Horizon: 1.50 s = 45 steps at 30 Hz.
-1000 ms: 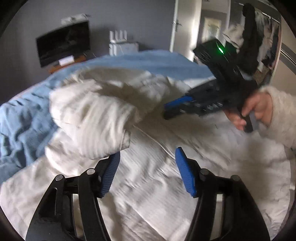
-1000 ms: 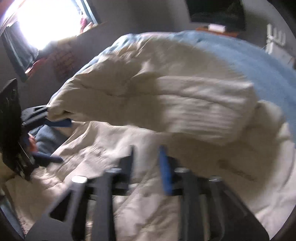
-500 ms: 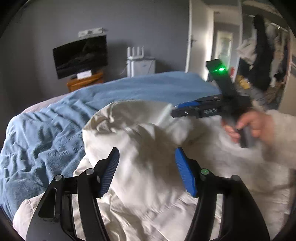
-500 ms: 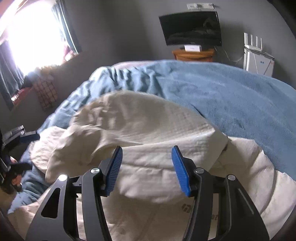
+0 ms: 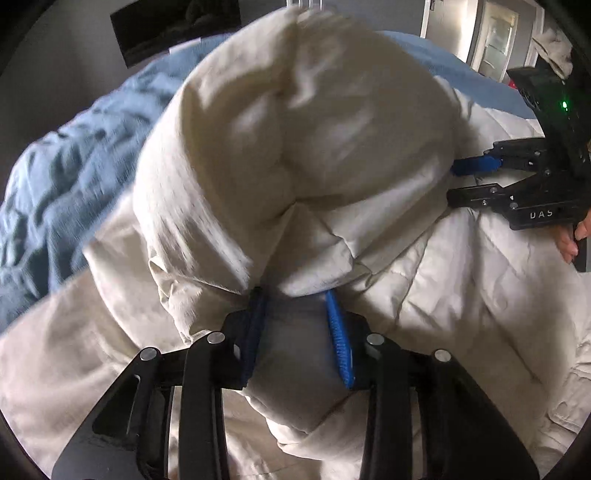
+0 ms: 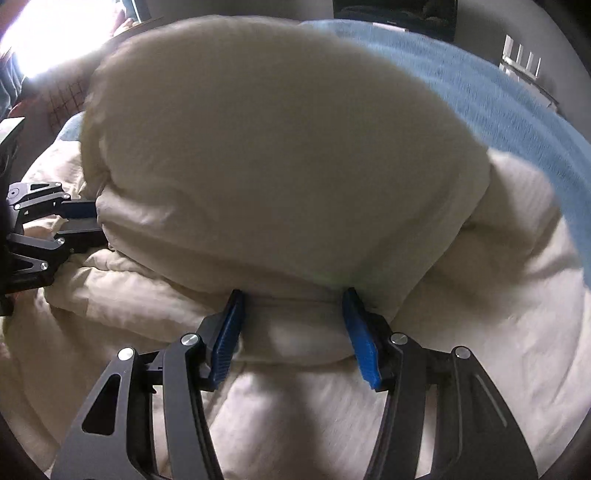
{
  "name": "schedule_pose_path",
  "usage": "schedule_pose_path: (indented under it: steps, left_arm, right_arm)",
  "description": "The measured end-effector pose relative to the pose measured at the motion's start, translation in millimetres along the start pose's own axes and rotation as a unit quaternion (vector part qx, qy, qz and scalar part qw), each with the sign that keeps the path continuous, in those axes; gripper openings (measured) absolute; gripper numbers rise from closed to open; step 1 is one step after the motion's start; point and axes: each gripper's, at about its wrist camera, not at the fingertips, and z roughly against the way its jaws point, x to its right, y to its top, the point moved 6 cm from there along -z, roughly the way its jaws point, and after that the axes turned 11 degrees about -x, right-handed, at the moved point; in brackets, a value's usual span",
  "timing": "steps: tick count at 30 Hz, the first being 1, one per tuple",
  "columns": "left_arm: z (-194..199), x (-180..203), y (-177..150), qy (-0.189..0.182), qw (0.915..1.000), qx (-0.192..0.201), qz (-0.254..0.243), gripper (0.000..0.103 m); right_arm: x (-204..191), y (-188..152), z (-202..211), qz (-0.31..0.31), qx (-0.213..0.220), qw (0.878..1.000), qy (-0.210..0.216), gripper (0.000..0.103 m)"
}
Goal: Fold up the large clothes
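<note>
A large cream padded garment [image 5: 303,155] lies bunched on the bed and fills both views [image 6: 280,155]. My left gripper [image 5: 297,299] has its blue pads partly closed around a thick fold of the garment. My right gripper [image 6: 291,295] is open, with a fold of the garment lying between its pads. The right gripper also shows at the right of the left wrist view [image 5: 476,166], its tips against the cloth. The left gripper shows at the left edge of the right wrist view [image 6: 79,218], pushed into the cloth.
A blue blanket [image 5: 74,177] covers the bed under the garment and shows in the right wrist view [image 6: 498,96]. A dark screen [image 5: 173,29] stands at the far wall. A doorway [image 5: 495,40] is at the back right. A bright window [image 6: 44,40] is at the left.
Both grippers have moved forward into the garment, which now fills the views. My left gripper has narrowed around a fold. The right gripper stays open with cloth now between its pads.
</note>
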Motion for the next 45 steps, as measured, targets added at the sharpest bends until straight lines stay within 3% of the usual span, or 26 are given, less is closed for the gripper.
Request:
schedule_pose_path:
  steps: [3,5,8,12,14,17,21,26,30,32,35,37,39,41,43,45]
  left_arm:
    - [5.3,-0.4,0.5,0.005,1.0,0.006,-0.005,0.034]
    - [22.7,1.0,1.5,-0.006,0.9995,0.03,-0.008,0.033]
    - [62.3,2.3,8.9,-0.036,0.9953,0.089,-0.007,0.036]
    - [84.1,-7.6,49.4,-0.015,0.991,0.132,0.017,0.036]
    - [76.6,-16.9,74.7,0.008,0.9904,0.132,0.039,0.035]
    - [54.4,-31.5,96.6,0.003,0.991,0.098,0.091,0.034]
    - [14.5,-43.4,105.4,0.067,0.9915,0.031,0.107,0.033]
    - [-17.3,-54.1,92.4,0.033,0.9897,-0.016,0.139,0.034]
    - [8.7,-43.2,84.5,0.045,0.9933,0.016,0.106,0.036]
    - [29.8,-34.3,73.8,0.052,0.9936,0.038,0.092,0.045]
    - [55.7,-16.2,48.3,0.032,0.9949,0.062,0.073,0.045]
    - [56.0,-3.0,20.4,-0.001,0.9961,0.049,0.073,0.043]
    - [35.6,6.5,0.7,0.009,0.9981,0.019,0.057,0.043]
    - [17.9,14.2,-8.6,0.038,0.9987,0.0,0.033,0.042]
    - [20.1,22.3,-9.1,0.071,0.9974,0.002,0.007,0.042]
    - [38.1,21.5,-5.9,0.059,0.9978,0.017,0.022,0.043]
  right_arm:
    - [1.1,-0.1,3.3,-0.009,0.001,1.0,0.005,0.052]
    - [-0.4,0.8,18.4,-0.014,0.014,1.0,0.01,0.052]
    - [2.9,7.0,55.0,-0.023,0.07,0.997,0.027,0.052]
    - [18.6,32.1,71.6,-0.048,0.104,0.993,-0.01,0.052]
    - [24.8,45.0,63.6,-0.061,0.098,0.993,-0.012,0.052]
    - [28.7,62.5,46.9,-0.06,0.084,0.994,-0.034,0.052]
    - [37.2,73.2,15.3,-0.043,0.052,0.996,-0.056,0.052]
    - [48.6,63.2,-14.9,-0.058,0.023,0.998,-0.028,0.052]
    - [44.2,50.3,0.4,-0.066,0.046,0.996,-0.036,0.052]
    - [38.9,39.2,19.8,-0.067,0.066,0.995,-0.038,0.052]
    - [27.4,17.7,38.7,-0.058,0.089,0.994,-0.019,0.052]
    - [18.6,2.9,32.9,-0.047,0.071,0.996,-0.014,0.053]
    - [16.6,-6.2,12.9,-0.041,0.03,0.998,-0.035,0.055]
    - [19.5,-10.6,5.6,-0.057,0.02,0.998,-0.025,0.056]
    - [23.1,-13.1,12.7,-0.079,0.018,0.997,-0.011,0.056]
    - [26.2,-20.5,33.1,-0.1,0.03,0.994,-0.016,0.056]
